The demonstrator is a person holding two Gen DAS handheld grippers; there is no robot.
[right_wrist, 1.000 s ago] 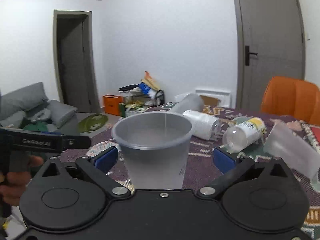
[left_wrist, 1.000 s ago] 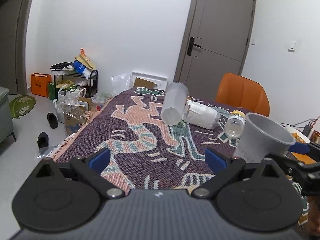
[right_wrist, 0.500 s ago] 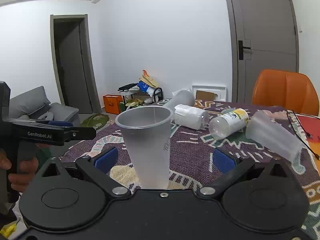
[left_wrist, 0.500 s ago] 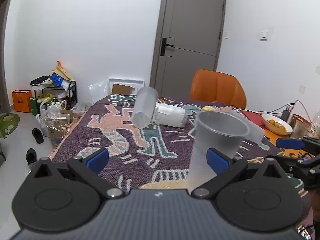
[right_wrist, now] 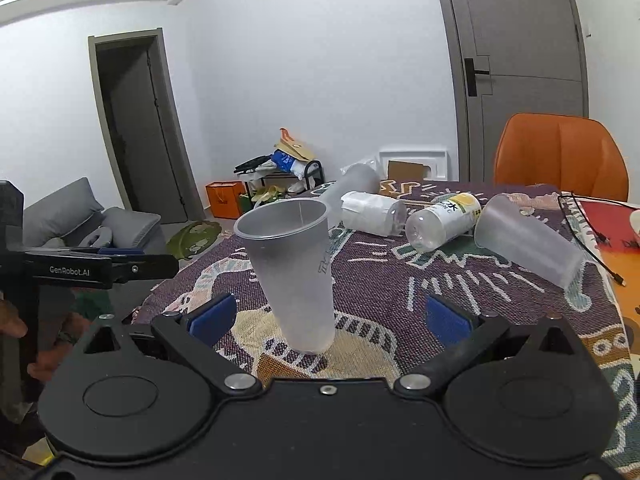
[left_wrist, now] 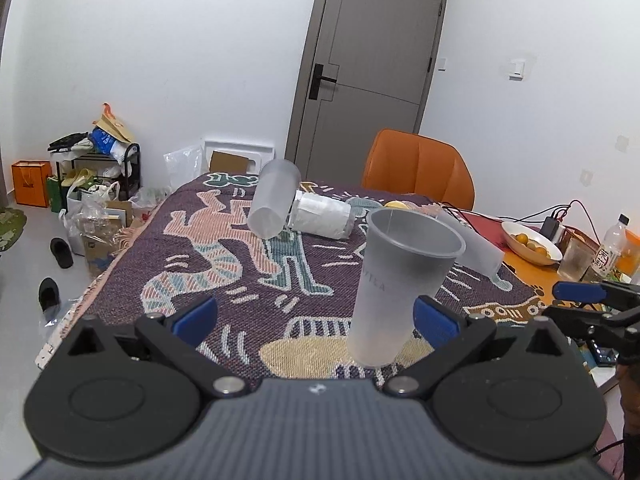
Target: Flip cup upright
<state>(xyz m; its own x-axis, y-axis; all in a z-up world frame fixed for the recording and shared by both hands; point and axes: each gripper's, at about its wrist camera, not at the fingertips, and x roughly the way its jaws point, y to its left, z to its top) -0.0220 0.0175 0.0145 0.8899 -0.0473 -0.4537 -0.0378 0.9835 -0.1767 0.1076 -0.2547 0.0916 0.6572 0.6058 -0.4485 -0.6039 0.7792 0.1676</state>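
Note:
A frosted translucent cup (right_wrist: 294,276) stands upright, mouth up, on the patterned table cloth (right_wrist: 460,300). It also shows in the left wrist view (left_wrist: 400,288). My right gripper (right_wrist: 326,314) is open, its blue pads wide on either side of the cup without touching it. My left gripper (left_wrist: 316,314) is open and empty, with the cup just inside its right pad. A second frosted cup (right_wrist: 528,244) lies on its side at the right. A third frosted cup (left_wrist: 274,204) lies tilted against a white-wrapped bottle (left_wrist: 320,214).
A clear bottle with a yellow label (right_wrist: 444,220) lies on the cloth. An orange chair (left_wrist: 418,168) stands behind the table. A bowl of fruit (left_wrist: 530,242), a glass and a bottle sit at the right. Floor clutter lies left of the table.
The upright cup now stands on the cloth with the right pads apart from it. Both grippers have drawn back and risen, so the cup sits lower and farther in each view.

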